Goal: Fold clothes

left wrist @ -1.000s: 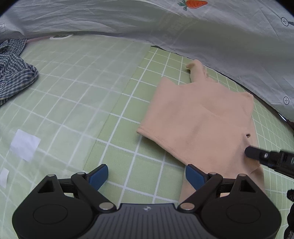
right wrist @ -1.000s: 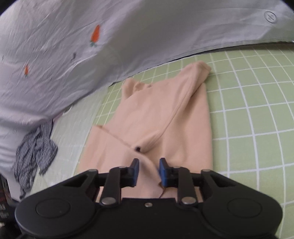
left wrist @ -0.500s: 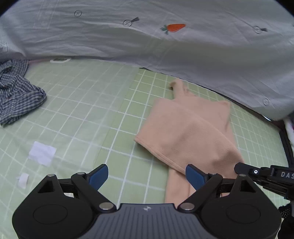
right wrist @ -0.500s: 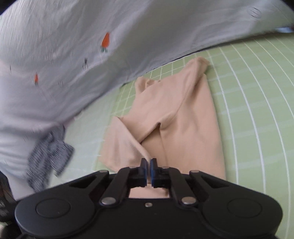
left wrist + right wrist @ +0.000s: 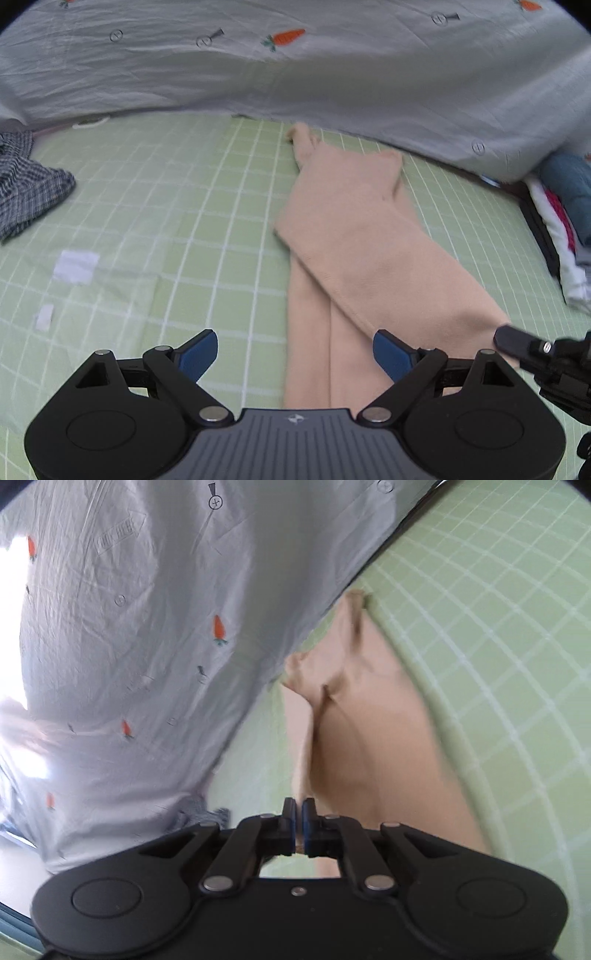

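A peach-coloured garment (image 5: 354, 251) lies on the green grid mat (image 5: 184, 206), its upper layer folded diagonally across the lower part. My left gripper (image 5: 291, 350) is open and empty, just in front of the garment's near end. My right gripper (image 5: 298, 812) is shut on an edge of the peach garment (image 5: 369, 738) and holds it lifted. The right gripper also shows at the right edge of the left wrist view (image 5: 517, 341), at the tip of the folded layer.
A grey sheet with carrot prints (image 5: 295, 66) hangs along the back of the mat. A checked blue garment (image 5: 26, 192) lies at the far left. A stack of folded clothes (image 5: 565, 229) sits at the right. White paper scraps (image 5: 75, 262) lie on the mat.
My right gripper closed on the garment's edge and pulled the folded layer across towards the right. The left gripper drew back and stayed open.
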`<state>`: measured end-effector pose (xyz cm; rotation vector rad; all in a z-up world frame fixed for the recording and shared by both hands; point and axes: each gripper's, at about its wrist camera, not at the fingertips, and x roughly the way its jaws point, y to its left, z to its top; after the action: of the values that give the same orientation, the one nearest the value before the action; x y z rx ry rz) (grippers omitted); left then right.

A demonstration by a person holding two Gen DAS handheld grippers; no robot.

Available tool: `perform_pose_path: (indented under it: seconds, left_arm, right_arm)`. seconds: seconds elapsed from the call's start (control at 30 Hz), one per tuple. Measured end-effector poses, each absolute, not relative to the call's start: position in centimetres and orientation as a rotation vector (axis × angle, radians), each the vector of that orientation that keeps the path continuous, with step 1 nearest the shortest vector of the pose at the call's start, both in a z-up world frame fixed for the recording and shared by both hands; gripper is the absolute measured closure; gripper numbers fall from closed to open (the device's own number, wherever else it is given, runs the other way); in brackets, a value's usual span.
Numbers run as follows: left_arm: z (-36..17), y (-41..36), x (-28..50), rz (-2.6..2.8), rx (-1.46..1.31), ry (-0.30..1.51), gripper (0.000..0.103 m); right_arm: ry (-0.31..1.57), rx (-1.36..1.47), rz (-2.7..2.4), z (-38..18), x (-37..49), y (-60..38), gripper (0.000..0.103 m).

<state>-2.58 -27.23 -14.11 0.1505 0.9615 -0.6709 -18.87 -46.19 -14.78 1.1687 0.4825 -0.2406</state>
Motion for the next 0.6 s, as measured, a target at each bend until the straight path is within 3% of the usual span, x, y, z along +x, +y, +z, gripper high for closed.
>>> perform_pose_path:
  seconds: [0.2, 0.4, 0.6]
  left_arm:
    - [-15.5, -26.0, -4.7, -0.679, 0.174, 1.009, 0.012]
    - [-16.1, -24.9, -5.8, -0.667, 0.197, 1.029, 0.012]
    - [-16.6, -24.6, -6.2, -0.669, 0.222, 1.048, 0.012]
  right_arm:
    - [0.543, 1.244, -0.335, -17.1, -22.0, -44.8, 0.099]
    - [0.359, 1.59, -0.308, -20.6, -25.6, -44.7, 0.099]
    - [0.582, 1.325, -0.48, -19.7, -24.7, -44.3, 0.099]
